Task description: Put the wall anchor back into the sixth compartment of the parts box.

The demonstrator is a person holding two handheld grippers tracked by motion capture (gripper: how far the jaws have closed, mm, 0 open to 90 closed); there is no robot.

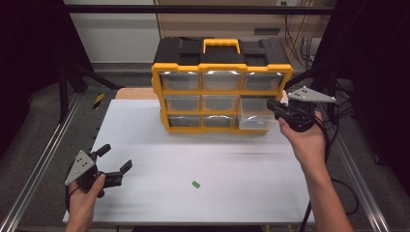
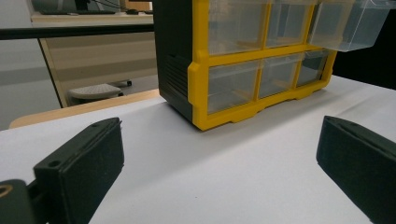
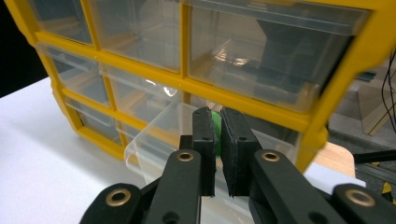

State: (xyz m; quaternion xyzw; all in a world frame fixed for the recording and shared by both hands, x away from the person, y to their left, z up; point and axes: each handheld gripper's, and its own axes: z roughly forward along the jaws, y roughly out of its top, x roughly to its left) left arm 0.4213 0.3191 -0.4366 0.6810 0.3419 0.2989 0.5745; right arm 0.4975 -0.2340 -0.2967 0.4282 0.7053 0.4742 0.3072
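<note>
White tabletop, yellow drawer cabinet at its far edge: a sorting step looked under way.
Right gripper, jaws nearly closed on a small green piece, hovered over the cabinet's pulled-out bottom-right drawer; releasing inside seemed next. Left gripper waited wide open, empty, well in front of the cabinet, near another green piece.
</note>
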